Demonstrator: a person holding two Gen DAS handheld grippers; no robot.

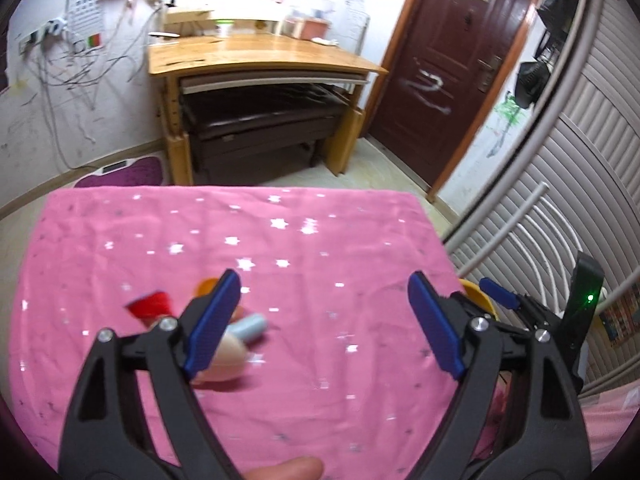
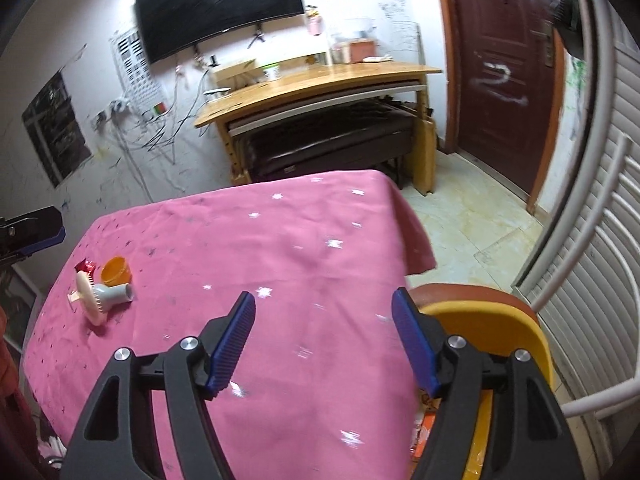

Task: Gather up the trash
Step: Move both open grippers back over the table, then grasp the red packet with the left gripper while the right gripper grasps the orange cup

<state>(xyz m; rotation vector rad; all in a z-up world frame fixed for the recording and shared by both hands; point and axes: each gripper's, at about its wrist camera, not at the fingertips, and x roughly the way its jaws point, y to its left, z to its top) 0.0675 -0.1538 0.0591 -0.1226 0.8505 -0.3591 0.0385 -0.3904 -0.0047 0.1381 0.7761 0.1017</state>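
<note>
A small heap lies on the pink starred tablecloth (image 1: 304,248): a red shiny wrapper (image 1: 150,305), an orange cup (image 1: 206,286), and a cream brush with a pale blue handle (image 1: 249,328). My left gripper (image 1: 324,322) is open and empty, just right of the heap, its left finger covering part of it. In the right wrist view the wrapper (image 2: 86,267), cup (image 2: 116,271) and brush (image 2: 102,298) lie far left. My right gripper (image 2: 324,338) is open and empty over the cloth's (image 2: 280,264) right part, beside a yellow bin (image 2: 492,326).
The yellow bin's rim (image 1: 478,296) stands off the table's right edge, with a brown chair seat (image 2: 472,292) behind it. White railing (image 2: 600,280) runs on the right. A wooden desk (image 1: 256,54) and a dark red door (image 1: 456,60) are across the floor.
</note>
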